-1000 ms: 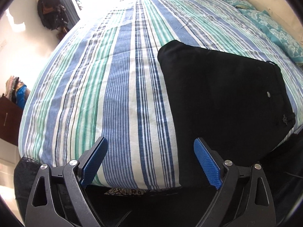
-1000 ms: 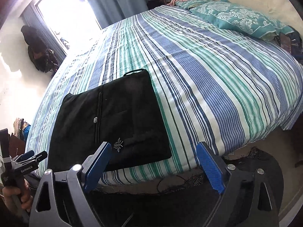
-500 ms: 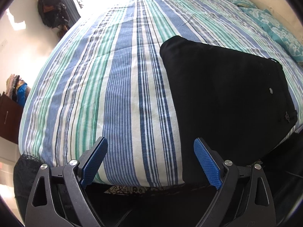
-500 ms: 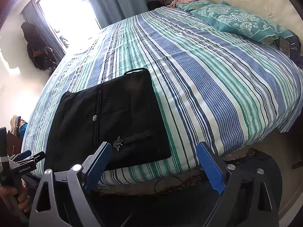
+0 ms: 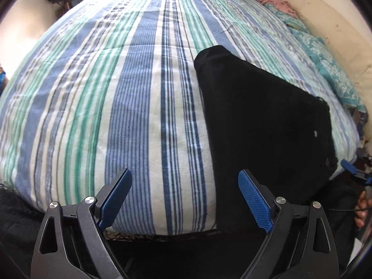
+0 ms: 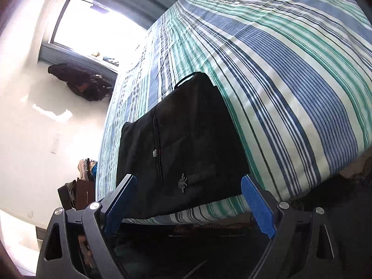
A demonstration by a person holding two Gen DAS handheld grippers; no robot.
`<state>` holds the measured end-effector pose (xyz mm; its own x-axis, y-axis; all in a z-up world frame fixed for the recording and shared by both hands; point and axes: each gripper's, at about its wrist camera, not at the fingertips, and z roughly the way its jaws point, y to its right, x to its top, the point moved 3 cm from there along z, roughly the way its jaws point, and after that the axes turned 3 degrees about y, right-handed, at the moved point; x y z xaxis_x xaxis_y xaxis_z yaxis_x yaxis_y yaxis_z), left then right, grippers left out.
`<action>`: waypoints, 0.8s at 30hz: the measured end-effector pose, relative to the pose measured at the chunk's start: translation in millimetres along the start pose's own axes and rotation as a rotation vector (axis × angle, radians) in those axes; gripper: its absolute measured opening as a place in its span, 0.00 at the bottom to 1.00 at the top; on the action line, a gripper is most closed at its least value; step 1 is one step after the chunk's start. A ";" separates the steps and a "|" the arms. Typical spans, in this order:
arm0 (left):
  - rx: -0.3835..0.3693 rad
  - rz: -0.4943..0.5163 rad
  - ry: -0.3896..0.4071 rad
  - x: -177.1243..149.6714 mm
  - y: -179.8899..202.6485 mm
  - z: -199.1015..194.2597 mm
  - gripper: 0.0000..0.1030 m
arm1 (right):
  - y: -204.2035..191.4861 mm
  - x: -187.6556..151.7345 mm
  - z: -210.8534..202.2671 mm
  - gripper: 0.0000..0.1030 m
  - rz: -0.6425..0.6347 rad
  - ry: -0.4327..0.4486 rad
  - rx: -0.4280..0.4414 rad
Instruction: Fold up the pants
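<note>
The black pants lie folded into a flat rectangle near the front edge of the striped bed. In the left wrist view my left gripper hangs open over the bed's edge, its right blue pad beside the pants' left side and nothing between the fingers. In the right wrist view the folded pants show a pocket slit, a small button and a pale emblem. My right gripper is open just in front of the pants' near edge, tilted, with its jaws straddling the fold's width and not touching it.
A teal patterned pillow and loose clothes lie at the bed's head by a cream headboard. A bright window, dark hanging bag and a low cabinet line the far wall. Dark floor lies below the bed's edge.
Both grippers have dropped and tipped toward the bed's front edge. The right view has rolled and closed in on the pants, which now sit between its fingers. Jaw openings look the same.
</note>
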<state>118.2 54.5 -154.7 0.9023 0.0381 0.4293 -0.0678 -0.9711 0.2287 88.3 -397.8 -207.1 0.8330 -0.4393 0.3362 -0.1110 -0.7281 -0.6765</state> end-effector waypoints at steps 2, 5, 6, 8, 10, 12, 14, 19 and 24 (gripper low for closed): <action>-0.084 -0.025 -0.027 4.8 0.1 7.7 0.91 | 5.4 16.9 10.0 0.88 -0.040 -0.049 -0.023; -0.150 -0.030 -0.069 10.5 6.7 23.6 0.91 | 19.3 34.0 33.5 0.88 -0.011 -0.143 0.003; -0.165 -0.029 -0.081 12.1 9.6 29.5 0.91 | 23.2 36.8 42.5 0.88 0.000 -0.174 0.006; -0.198 -0.027 -0.109 15.2 15.7 41.1 0.91 | 26.5 39.7 59.7 0.88 -0.003 -0.231 0.009; -0.215 -0.023 -0.125 17.5 22.1 49.5 0.91 | 26.1 39.1 74.6 0.88 -0.013 -0.277 0.025; -0.219 -0.014 -0.124 20.3 28.3 55.7 0.91 | 24.2 36.0 88.0 0.88 -0.015 -0.325 0.070; -0.226 -0.023 -0.123 24.4 34.7 61.3 0.91 | 20.1 31.0 99.0 0.88 -0.044 -0.358 0.070; -0.236 -0.012 -0.141 30.0 56.5 75.5 0.86 | 8.4 25.6 112.1 0.81 -0.105 -0.364 0.048; -0.202 0.063 -0.093 34.4 76.2 55.7 0.22 | -7.1 21.2 111.2 0.51 -0.149 -0.334 0.038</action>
<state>167.9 -31.3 -171.2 0.9283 -0.0524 0.3682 -0.2010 -0.9037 0.3781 166.9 -343.4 -268.0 0.9702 -0.1295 0.2050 0.0400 -0.7482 -0.6623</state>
